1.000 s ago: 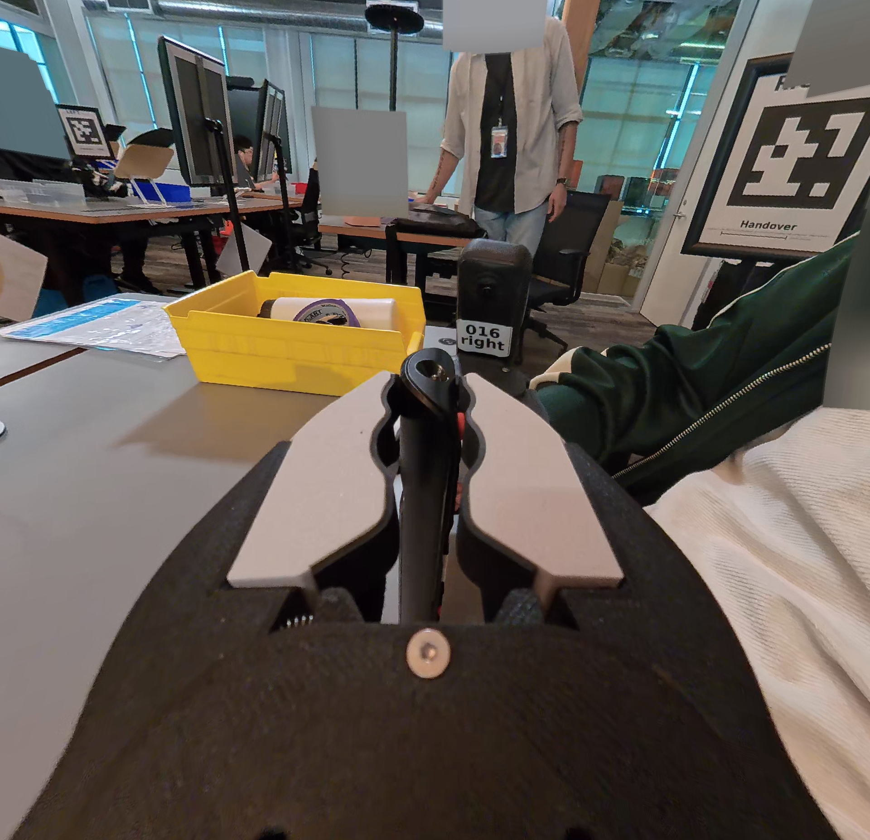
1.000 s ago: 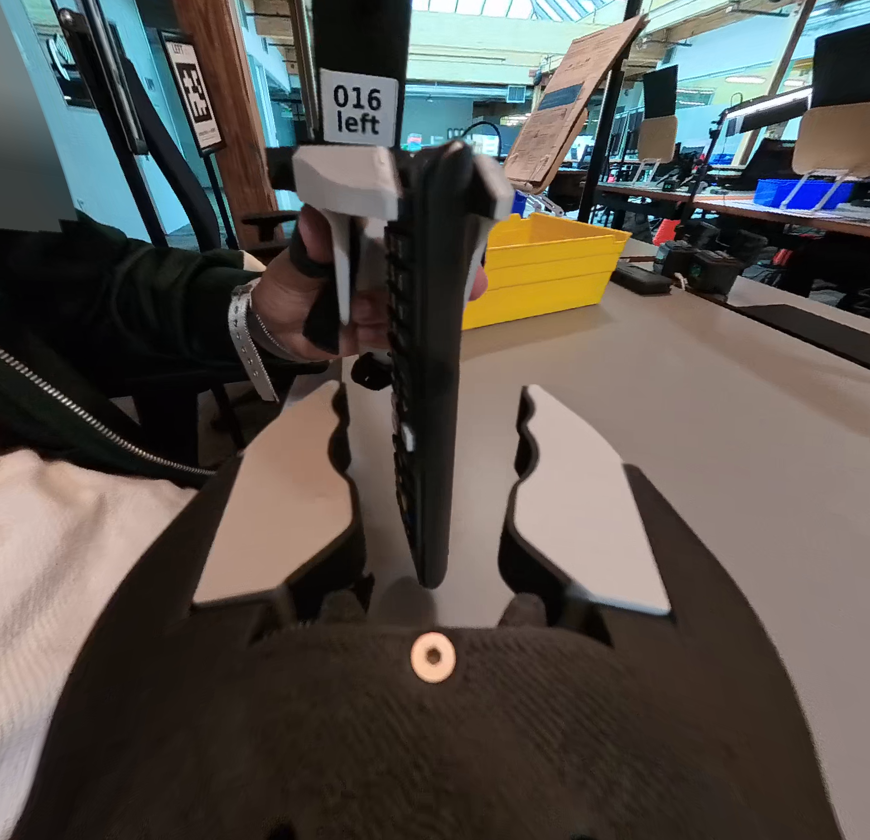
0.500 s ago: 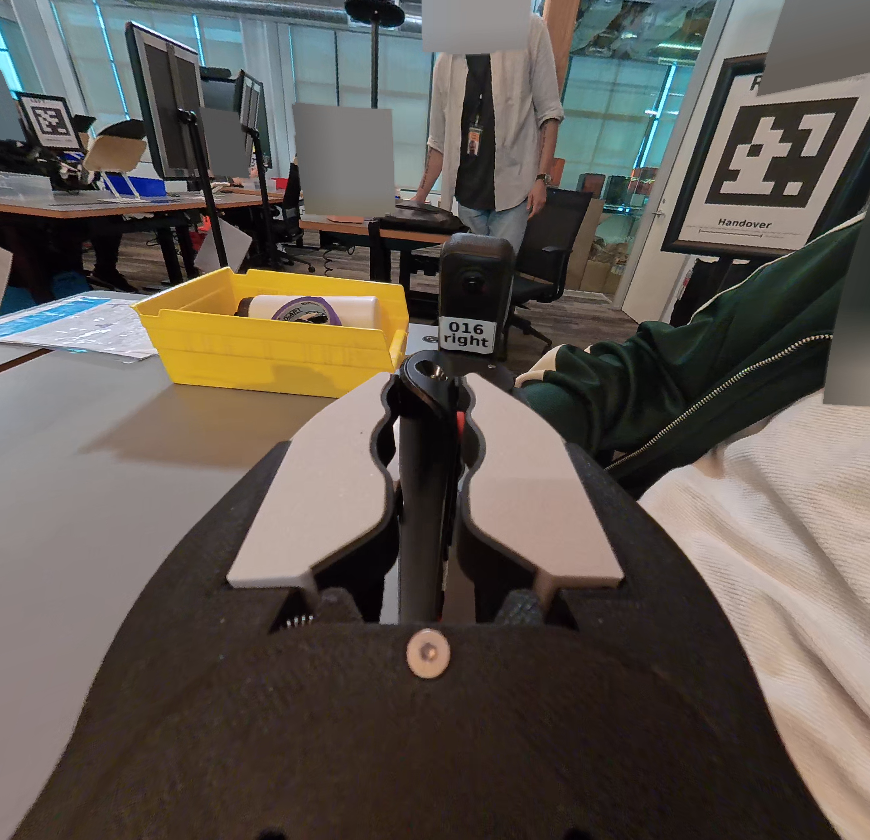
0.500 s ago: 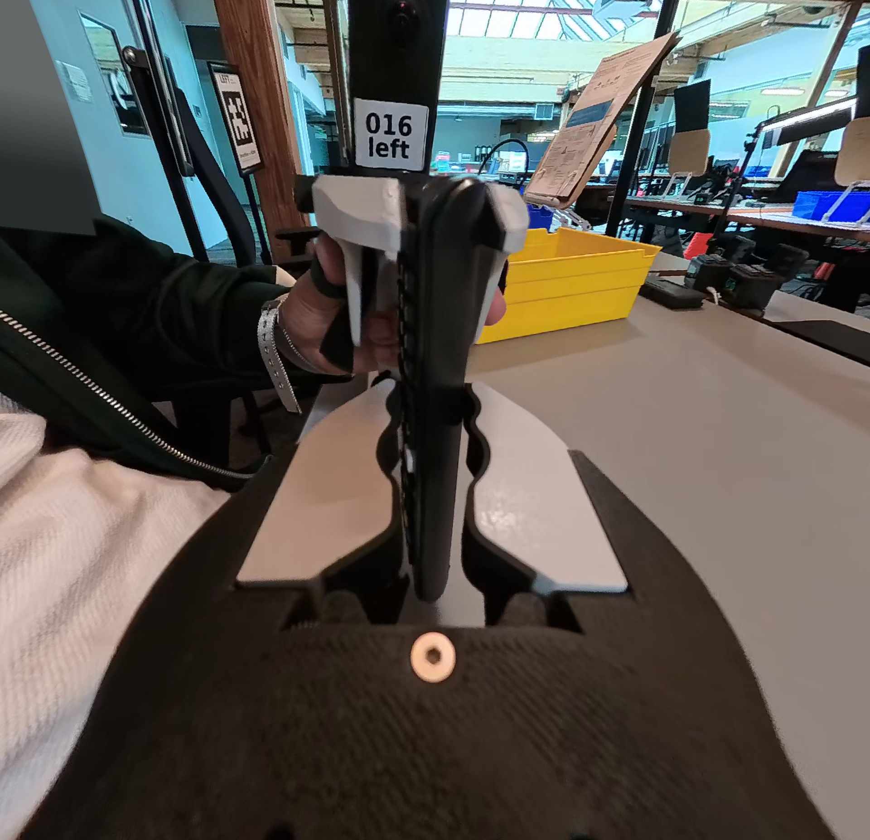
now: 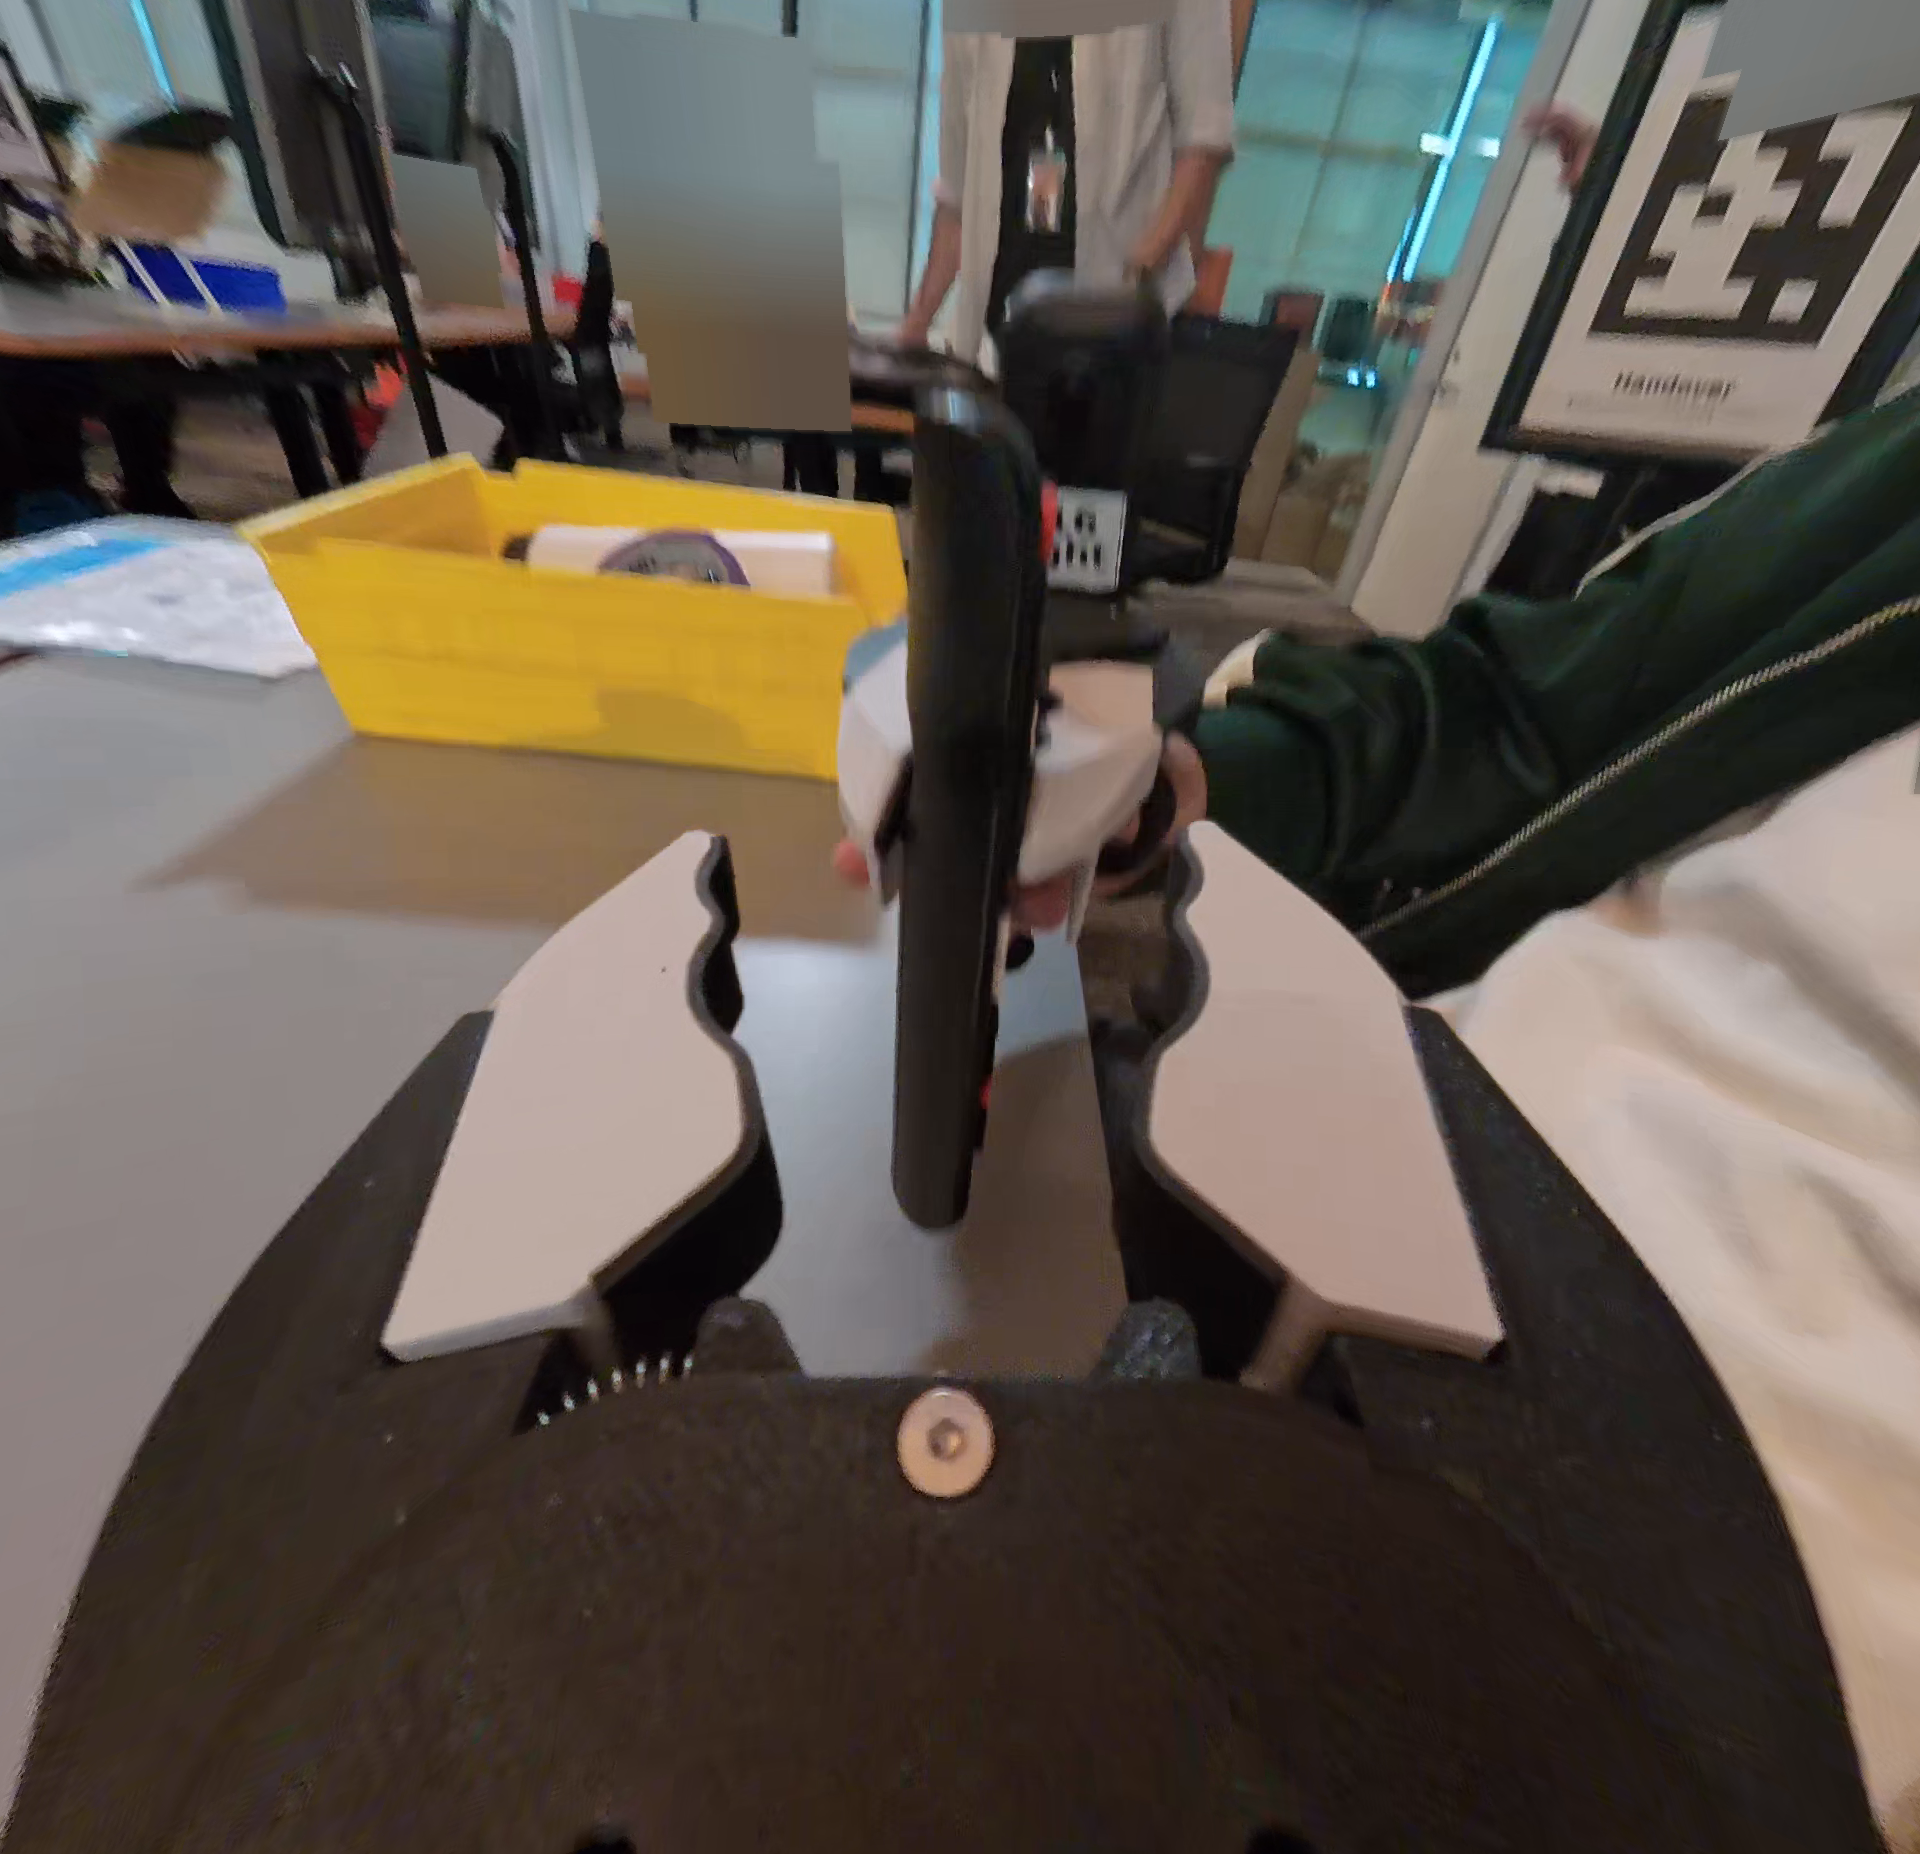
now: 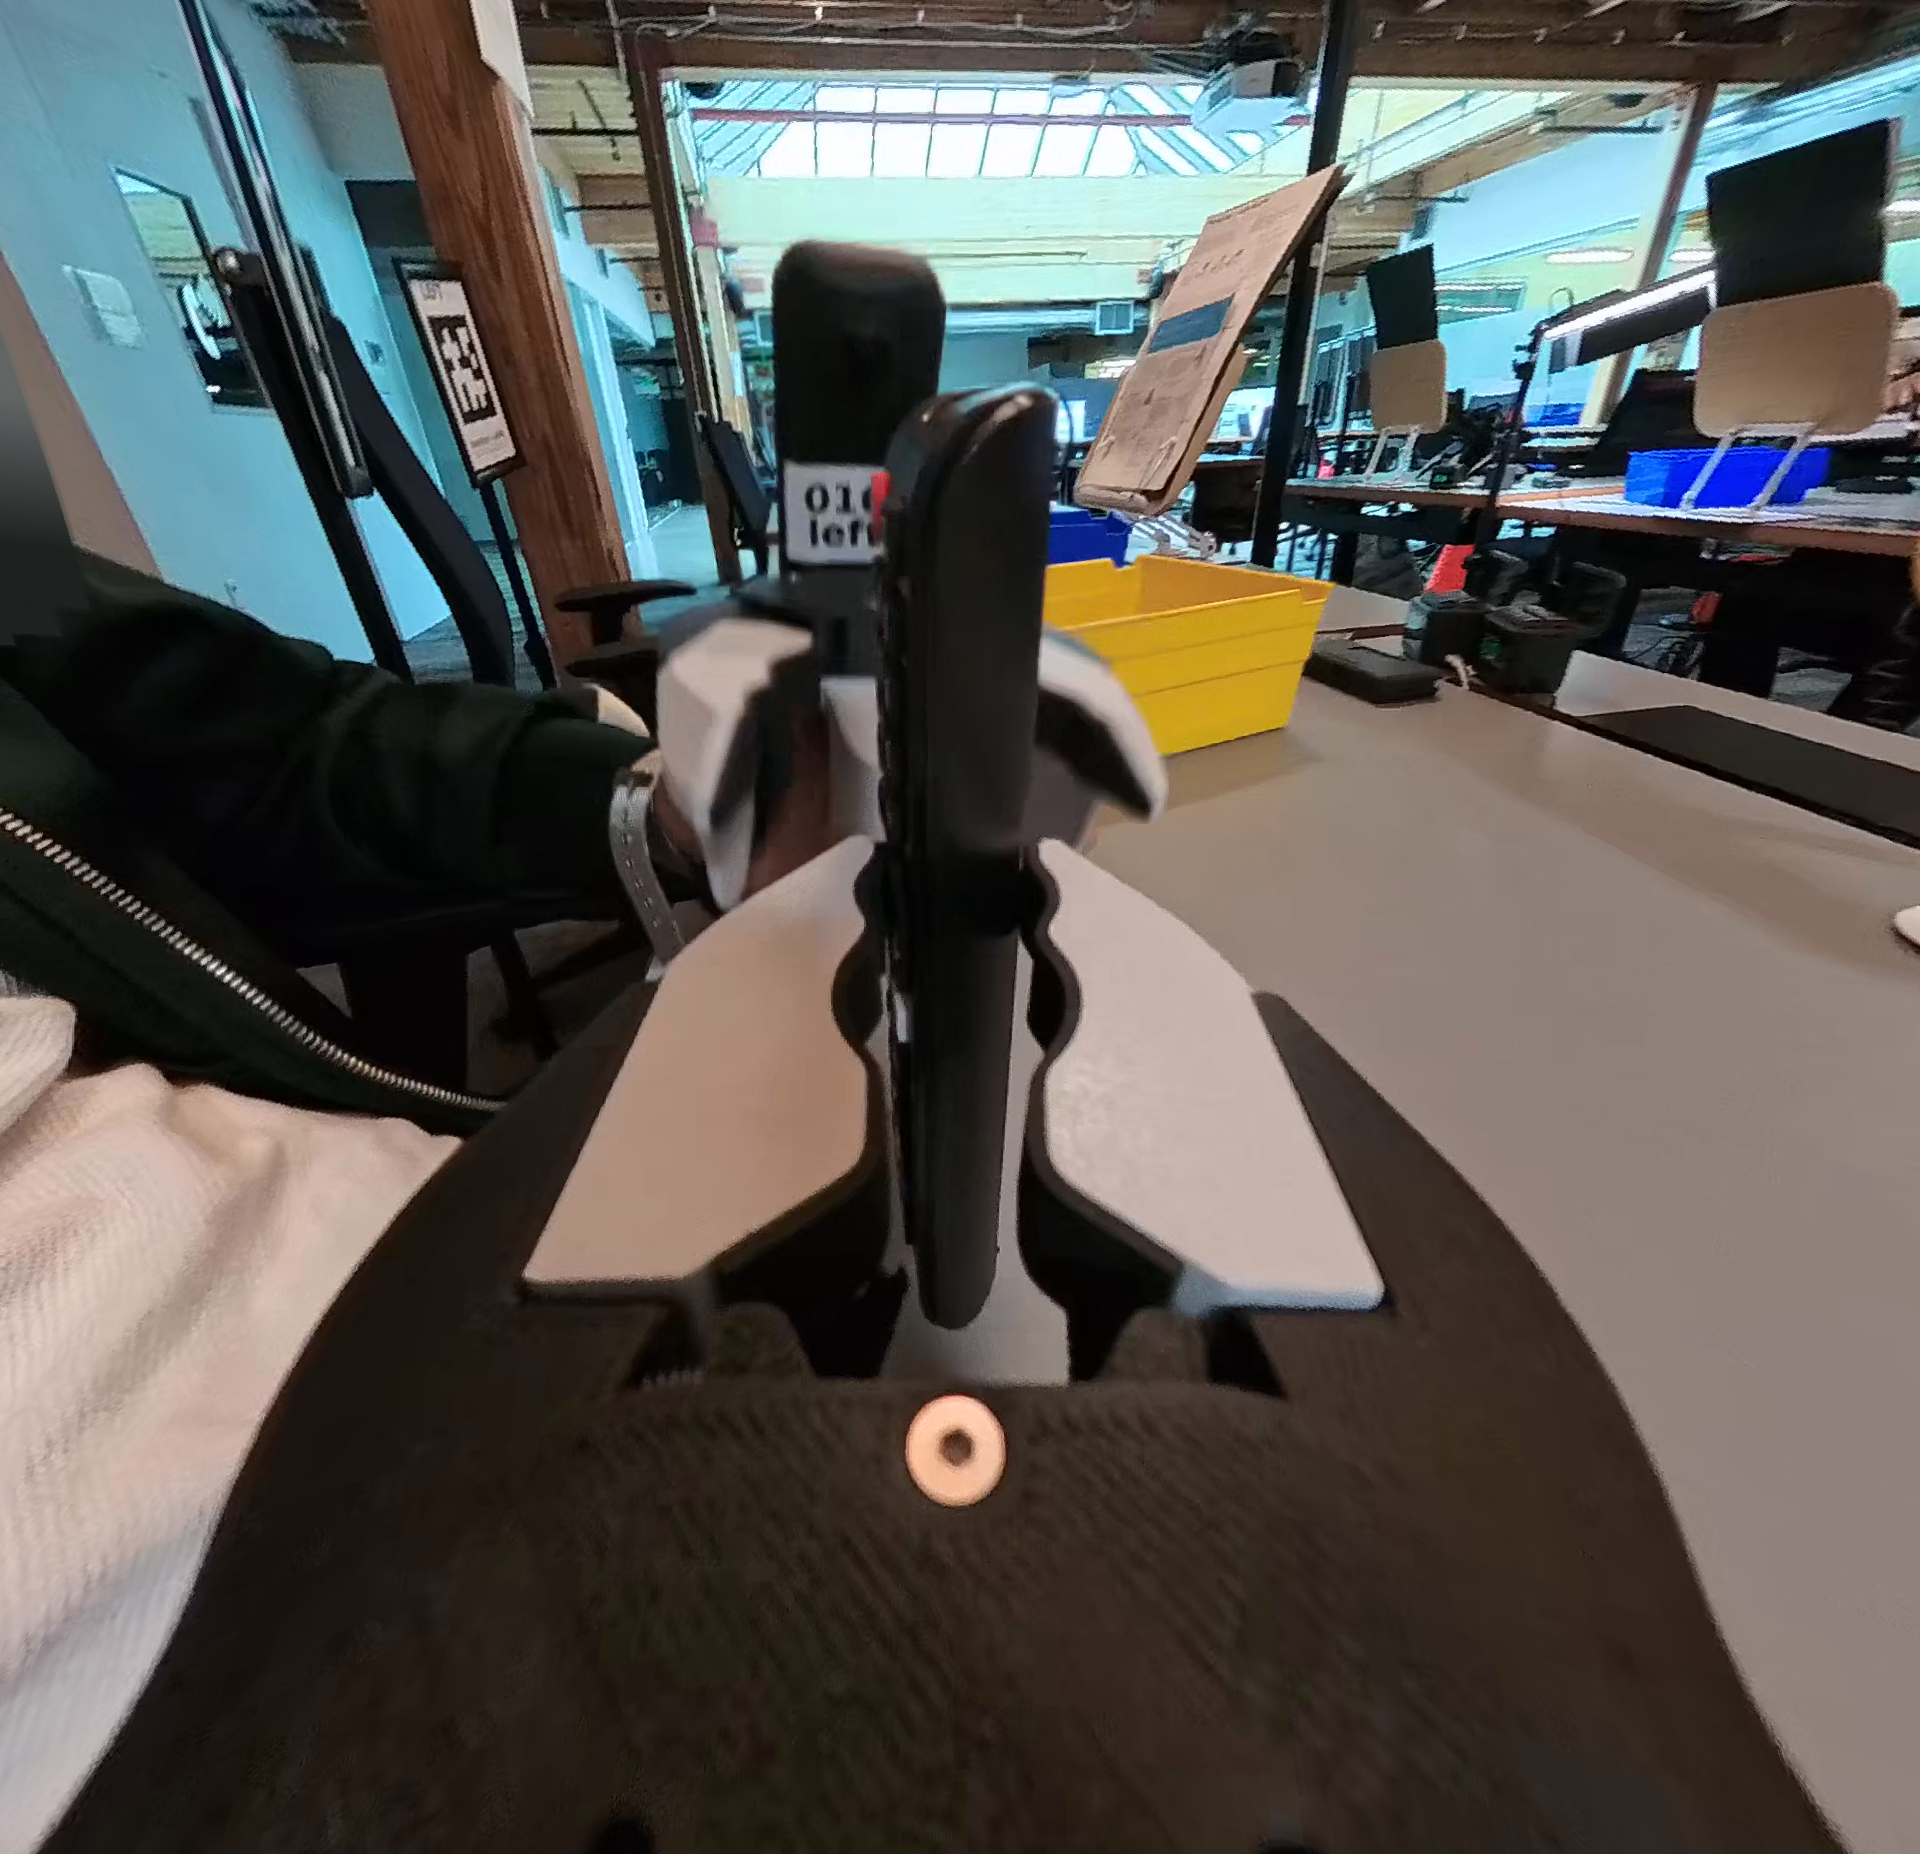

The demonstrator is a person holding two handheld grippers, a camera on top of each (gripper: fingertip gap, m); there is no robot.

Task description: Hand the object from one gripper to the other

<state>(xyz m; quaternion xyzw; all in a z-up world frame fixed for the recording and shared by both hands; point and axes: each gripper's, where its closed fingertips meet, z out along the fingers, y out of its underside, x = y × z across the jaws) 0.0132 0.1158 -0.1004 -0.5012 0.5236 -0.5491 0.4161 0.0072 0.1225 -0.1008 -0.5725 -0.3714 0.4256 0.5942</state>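
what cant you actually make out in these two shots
- Black remote, button face: both views see it edge-on, so the keys are unreadable.
- Contents of the yellow bin: in the left wrist view its wall and motion blur hide most; in the right wrist view only the outside shows.
- Left gripper: in the right wrist view it is blurred, with the remote covering its middle.
- Standing person: head masked.

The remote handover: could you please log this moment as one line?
stage: handover | remote: upright, above table | right gripper: shut on remote | left gripper: open, clear of remote
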